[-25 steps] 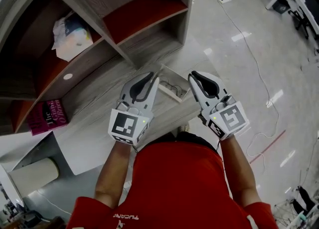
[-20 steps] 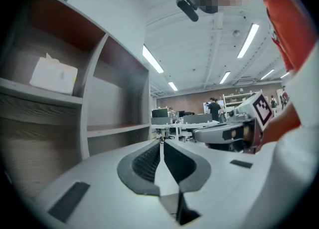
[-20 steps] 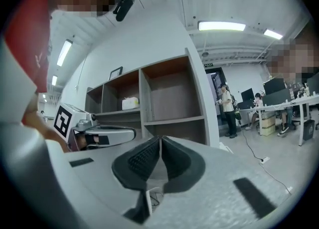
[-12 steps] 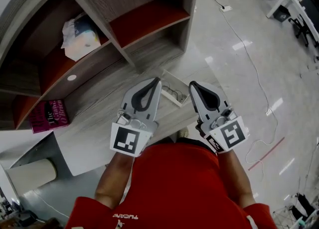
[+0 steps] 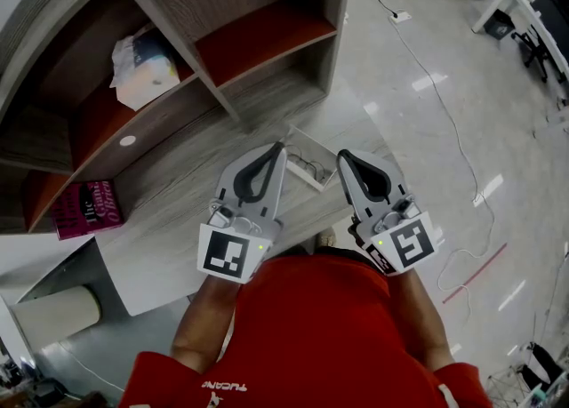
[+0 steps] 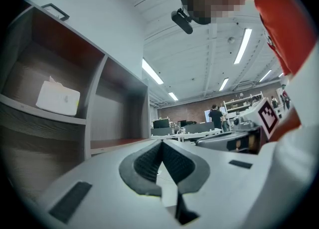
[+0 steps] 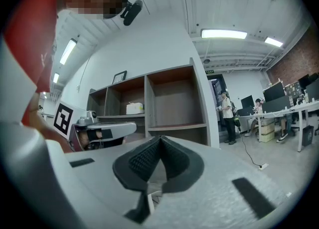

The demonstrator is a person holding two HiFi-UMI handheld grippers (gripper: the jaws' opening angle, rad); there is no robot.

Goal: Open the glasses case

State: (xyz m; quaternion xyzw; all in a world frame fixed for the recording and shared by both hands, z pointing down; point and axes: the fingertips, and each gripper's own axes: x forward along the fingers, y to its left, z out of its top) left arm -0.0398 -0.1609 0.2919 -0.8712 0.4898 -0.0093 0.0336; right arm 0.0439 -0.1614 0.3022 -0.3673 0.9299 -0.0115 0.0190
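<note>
A white rectangular case (image 5: 308,164) lies on the grey table (image 5: 178,220) with what looks like a pair of glasses inside it. Both grippers hang above the table's near edge, clear of the case and pointing level. My left gripper (image 5: 279,148) is shut with nothing between its ribbed pads (image 6: 149,160). My right gripper (image 5: 342,156) is shut and empty too, its pads (image 7: 172,158) pressed together. Each gripper view shows the other gripper beside it, the right gripper (image 6: 234,140) and the left gripper (image 7: 99,132).
A wooden shelf unit (image 5: 222,68) with red boards stands behind the table and holds a tissue pack (image 5: 142,64). A red book (image 5: 84,206) lies at the left. A cable (image 5: 444,95) runs across the glossy floor. People stand at desks in the distance.
Both grippers' jaws have closed from slightly apart to fully shut, and both hands have risen a little toward the camera.
</note>
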